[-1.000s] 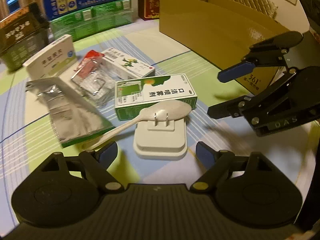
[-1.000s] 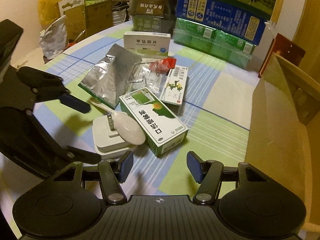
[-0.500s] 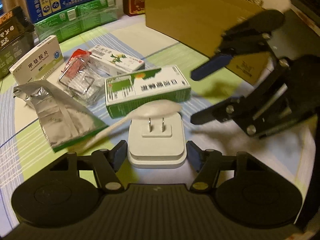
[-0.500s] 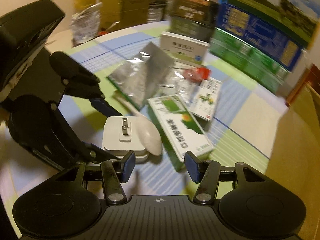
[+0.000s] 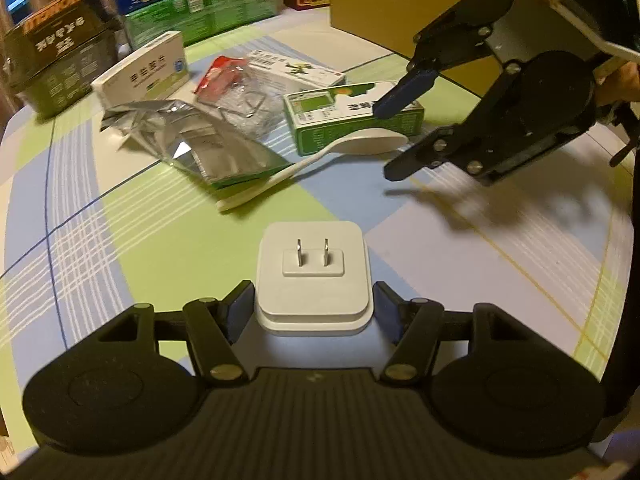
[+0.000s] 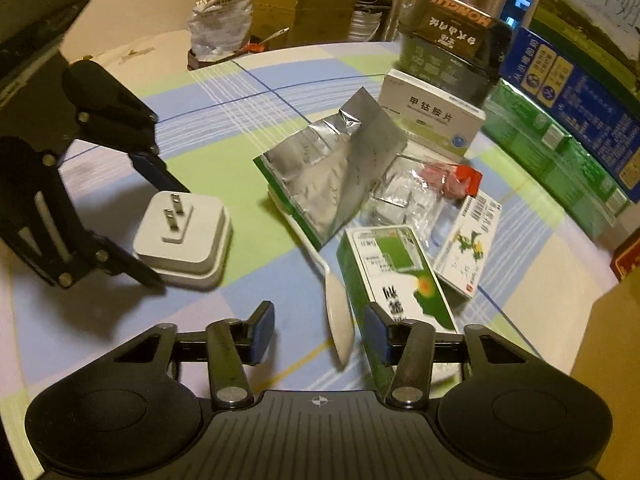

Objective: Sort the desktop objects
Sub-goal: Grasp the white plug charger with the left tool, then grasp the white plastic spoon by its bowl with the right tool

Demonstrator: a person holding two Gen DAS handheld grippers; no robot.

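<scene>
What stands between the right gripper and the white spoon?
Nothing visible. The right gripper straddles the bowl of the white spoon; its jaws have just been closing, not yet pressing. The green box crowds one finger.

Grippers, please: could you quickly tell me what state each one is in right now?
Left gripper: closed on the white plug adapter.
Right gripper: open, jaws just closing around the white spoon, not gripping.
</scene>
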